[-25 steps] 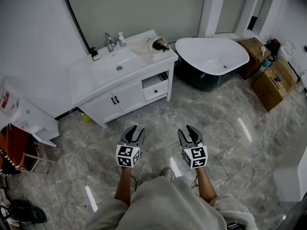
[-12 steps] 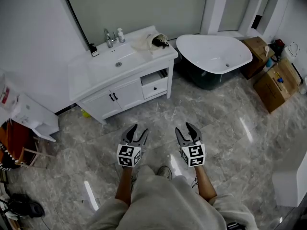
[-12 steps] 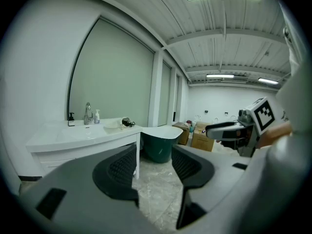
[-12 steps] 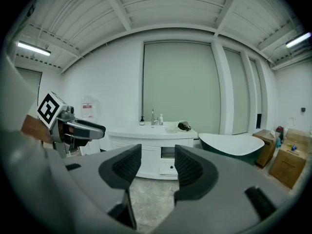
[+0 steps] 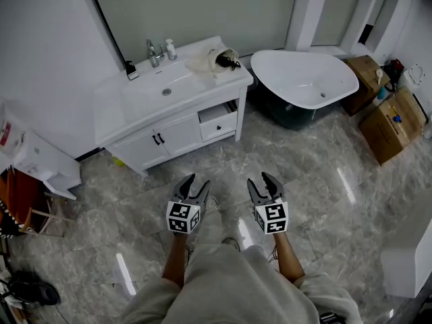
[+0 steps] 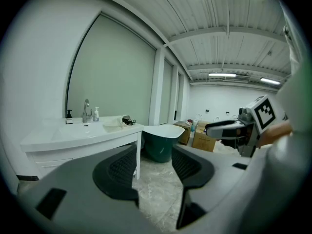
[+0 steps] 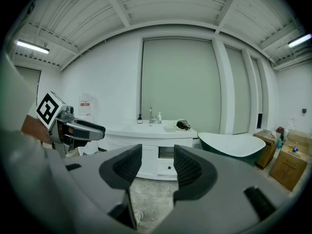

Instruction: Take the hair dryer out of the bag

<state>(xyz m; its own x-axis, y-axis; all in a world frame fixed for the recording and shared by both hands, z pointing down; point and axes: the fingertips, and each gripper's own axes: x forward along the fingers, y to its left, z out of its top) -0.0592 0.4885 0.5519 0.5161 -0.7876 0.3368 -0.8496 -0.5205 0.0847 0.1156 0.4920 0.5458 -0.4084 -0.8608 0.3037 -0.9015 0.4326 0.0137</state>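
A pale fabric bag point(image 5: 210, 61) lies on the right end of the white vanity top point(image 5: 145, 103), with the black hair dryer point(image 5: 227, 62) showing at its mouth. Both grippers hang over the floor, well short of the vanity. My left gripper point(image 5: 196, 182) is open and empty; its jaws have just been opening. My right gripper point(image 5: 261, 181) is also open and empty; its jaws have opened, then eased in slightly. In the left gripper view the hair dryer point(image 6: 128, 121) sits far beyond the empty jaws. The right gripper view shows the bag point(image 7: 181, 126) in the distance.
A white bathtub point(image 5: 304, 79) stands right of the vanity, with cardboard boxes point(image 5: 395, 120) beyond it. A faucet point(image 5: 154, 51) and a small bottle point(image 5: 171, 48) stand behind the sink. One vanity drawer point(image 5: 219, 121) is slightly pulled out. A white cabinet point(image 5: 40, 167) stands at the left.
Both grippers' jaws stand wider apart than a second ago. The person has stepped a little toward the vanity, a foot now showing between the grippers.
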